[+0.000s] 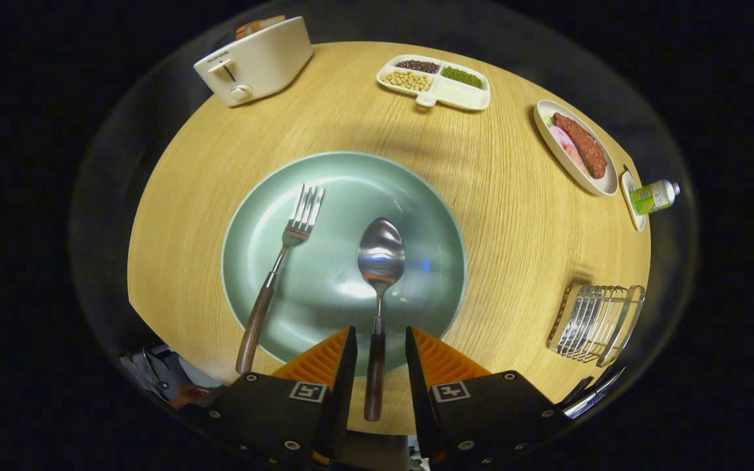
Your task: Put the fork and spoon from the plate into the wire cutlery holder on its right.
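The round wooden table carries everything, and the green plate sits at its middle, serving as the reference for the rest. Beyond the plate and off to its left stands a cream toaster. Beyond the plate to the right lies a white divided tray holding beans and grains in separate compartments. Further right of the plate rests an oval dish with a sausage and pink slices, and just past it a small green-labelled bottle lies on its side. The wire cutlery holder stands to the right of the plate, well apart from it, near the table edge.

On the plate, the fork lies on the left half, tines pointing away, its wooden handle reaching over the near rim. The spoon lies at the plate's centre, bowl up, its handle crossing the near rim.

The gripper is spread apart, fingers flanking the spoon handle without touching it.
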